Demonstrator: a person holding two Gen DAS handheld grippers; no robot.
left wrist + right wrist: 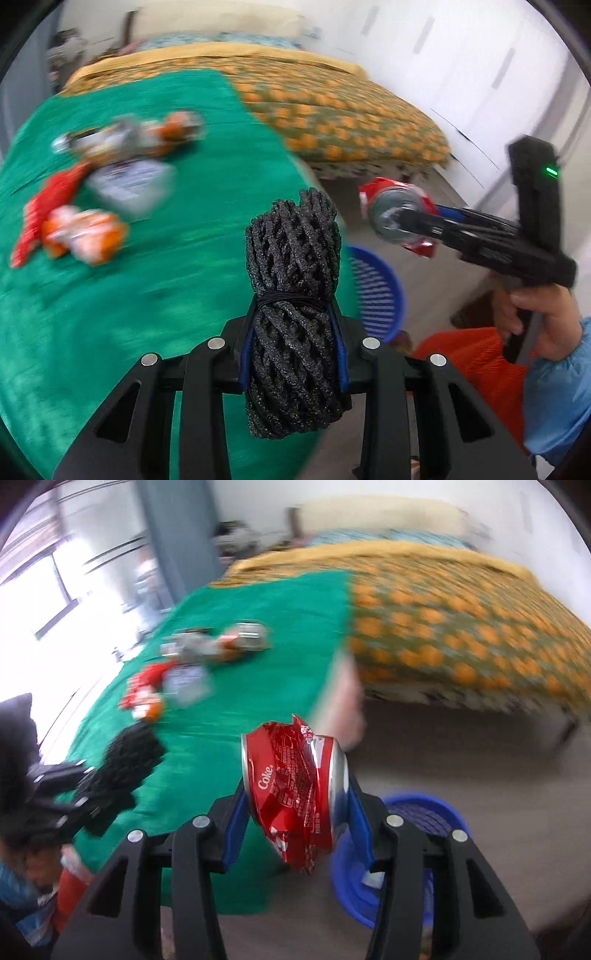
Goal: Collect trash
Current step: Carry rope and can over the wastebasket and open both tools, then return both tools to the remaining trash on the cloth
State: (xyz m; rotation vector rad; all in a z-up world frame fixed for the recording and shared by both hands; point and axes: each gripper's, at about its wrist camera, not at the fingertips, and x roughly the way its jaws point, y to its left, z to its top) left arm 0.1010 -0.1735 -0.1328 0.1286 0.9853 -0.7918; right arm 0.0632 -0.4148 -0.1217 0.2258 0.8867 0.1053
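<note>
My left gripper pinches a black foam net upright between its jaws | my right gripper clamps a crushed red can | blue basket just beside the can, on the floor | more wrappers on the green cloth.

Red can, black mesh roll (netted), blue basket, green cloth
</note>
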